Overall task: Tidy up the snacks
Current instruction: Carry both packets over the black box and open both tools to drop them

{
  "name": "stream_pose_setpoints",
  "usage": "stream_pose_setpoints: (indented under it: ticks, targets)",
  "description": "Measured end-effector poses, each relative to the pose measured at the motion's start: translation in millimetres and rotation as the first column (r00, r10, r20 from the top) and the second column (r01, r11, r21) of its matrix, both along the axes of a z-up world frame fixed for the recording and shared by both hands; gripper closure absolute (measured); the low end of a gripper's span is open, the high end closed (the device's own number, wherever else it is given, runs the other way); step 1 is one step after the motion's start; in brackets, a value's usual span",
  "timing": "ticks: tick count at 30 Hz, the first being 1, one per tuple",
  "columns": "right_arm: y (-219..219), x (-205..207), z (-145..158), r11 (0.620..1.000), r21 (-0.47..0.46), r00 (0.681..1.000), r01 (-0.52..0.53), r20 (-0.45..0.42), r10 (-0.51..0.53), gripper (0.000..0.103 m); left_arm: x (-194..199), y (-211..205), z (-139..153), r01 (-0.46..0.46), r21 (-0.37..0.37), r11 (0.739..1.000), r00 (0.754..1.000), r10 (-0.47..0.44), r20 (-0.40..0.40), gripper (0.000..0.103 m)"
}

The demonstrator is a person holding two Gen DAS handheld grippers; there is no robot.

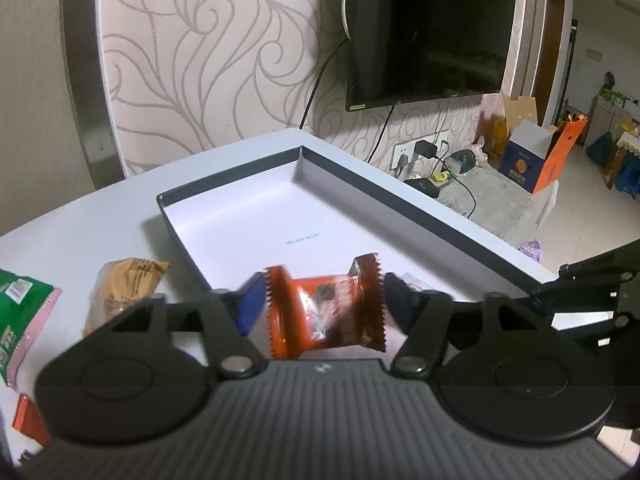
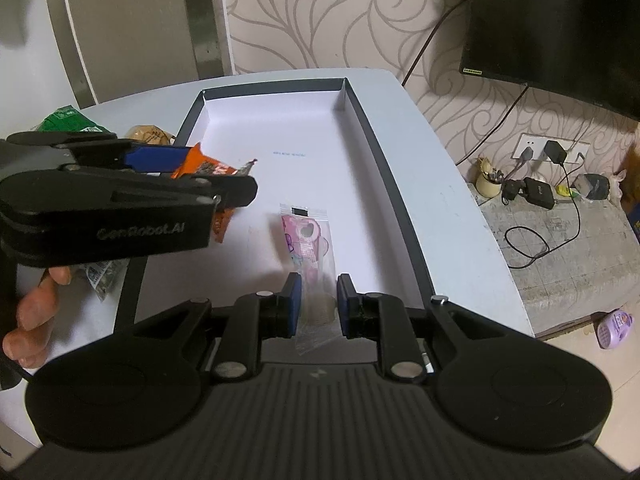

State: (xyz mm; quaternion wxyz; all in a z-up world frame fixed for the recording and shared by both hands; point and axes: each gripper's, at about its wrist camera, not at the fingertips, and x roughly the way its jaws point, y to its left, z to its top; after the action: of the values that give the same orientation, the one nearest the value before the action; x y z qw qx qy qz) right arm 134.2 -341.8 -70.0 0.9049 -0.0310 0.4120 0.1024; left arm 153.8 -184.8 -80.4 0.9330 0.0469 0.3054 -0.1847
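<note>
Lying left of the box on the pale table, a green packet and a brown-wrapped snack are not yet sorted, probably because each hand already has something. Just inside the box's near-left edge hangs the left gripper. Its jaws stand apart with the orange snack between them, and the blue pads do not seem to press on the crimped wrapper ends. That looks like a drop, placed low so the snack lands flat on the white floor of the box and not on its dark rim. Further right, over the near part of the box, the right gripper is clamped on the clear tail of the pink packet. The printed part of the packet points away toward the far wall of the box. Gripping it by the flat seal likely spares the contents and lets the packet be laid lengthwise beside the orange one. The rest of the box is bare, so both pieces seem to be the first ones in.
</note>
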Motion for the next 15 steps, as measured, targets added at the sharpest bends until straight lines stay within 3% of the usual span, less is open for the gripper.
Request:
stream_pose_setpoints:
  ticks: [1, 6, 11, 15]
  targets:
    - [0.6, 0.5, -0.7, 1.0, -0.002, 1.0, 0.0, 0.0, 0.0, 0.08, -1.9, 0.5, 0.4, -0.006, 0.004, 1.0, 1.0, 0.006, 0.008, 0.02]
    - [3.2, -1.0, -0.9, 0.999, -0.021, 0.999, 0.029, 0.02, -0.028, 0.079, -12.9, 5.1, 5.0, 0.0, 0.013, 1.0, 0.999, -0.001, 0.048, 0.018]
    - [8.2, -10.0, 9.9, 0.998, -0.027, 0.997, 0.056, 0.058, -0.055, 0.048, -26.2, 18.6, 9.6, -0.021, -0.01, 1.0, 0.998, 0.021, 0.06, 0.019]
    - [18.8, -20.5, 19.7, 0.998, -0.034, 0.995, 0.047, 0.091, -0.043, 0.043, -46.9, 38.6, 20.9, -0.042, -0.043, 0.998, 0.995, 0.046, 0.087, 0.019]
